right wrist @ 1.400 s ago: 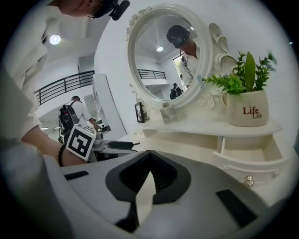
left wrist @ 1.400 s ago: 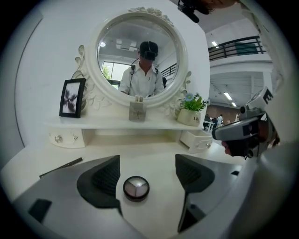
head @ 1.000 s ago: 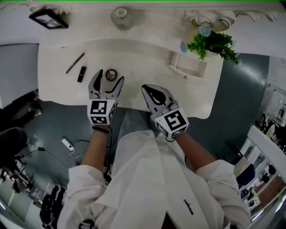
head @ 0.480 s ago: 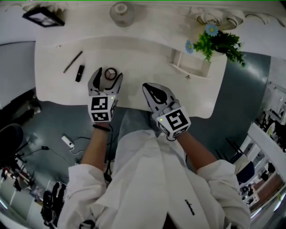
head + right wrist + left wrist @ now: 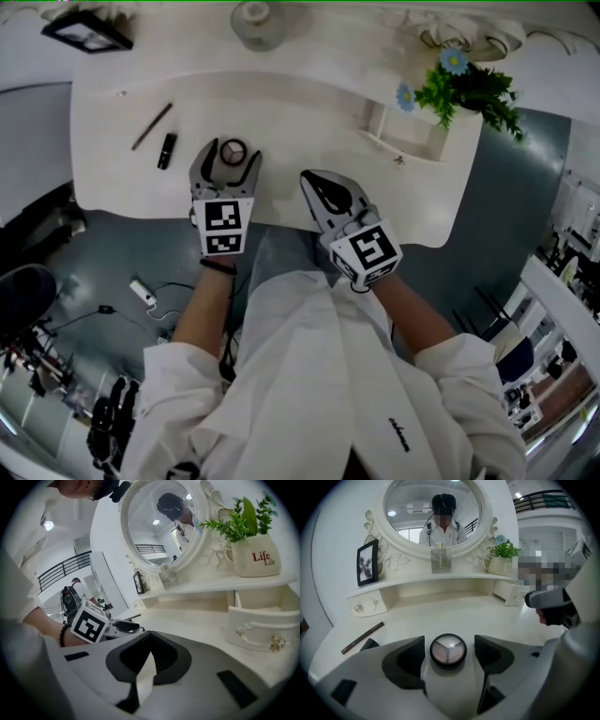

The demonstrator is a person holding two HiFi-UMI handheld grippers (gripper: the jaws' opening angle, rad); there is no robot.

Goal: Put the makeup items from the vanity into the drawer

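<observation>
1. The only legible writing is on the white plant pot point(image 5: 255, 555) at the far right: "Life" in red, with a smaller "Life" beneath it. The pot holds green leaves, and the head view shows two blue flowers beside them. Each claw carries a cube with black-and-white square markers.
2. The worktop point(image 5: 309, 122) is a smooth white vanity with a curved near edge. A raised shelf runs along its far side, under a round mirror point(image 5: 433, 513) in a carved white frame.
3. Three makeup items lie on the worktop:
   - one round compact point(image 5: 232, 149) point(image 5: 448, 649), black-rimmed, with three wedge-shaped pinkish pans;
   - one thin dark pencil point(image 5: 153, 127) point(image 5: 362, 637) to its left;
   - one short black tube point(image 5: 167, 151) just near of the pencil.
4. The left claw point(image 5: 230, 155) point(image 5: 447, 654) is spread wide. The compact lies flat on the worktop between the dark pads, with a gap on each side, so nothing is gripped.
5. The right claw point(image 5: 311, 183) point(image 5: 147, 656) has its tips pressed together and holds nothing. It hangs over the worktop's near edge, right of the left claw.
6. One small white drawer point(image 5: 398, 136) point(image 5: 260, 620) stands pulled out at the right, under the shelf, with a metal knob on its front.
7. The shelf carries one clear glass bottle point(image 5: 258, 21) point(image 5: 440, 558) in the middle. One black picture frame point(image 5: 86, 33) point(image 5: 367, 568) stands at its left end.
</observation>
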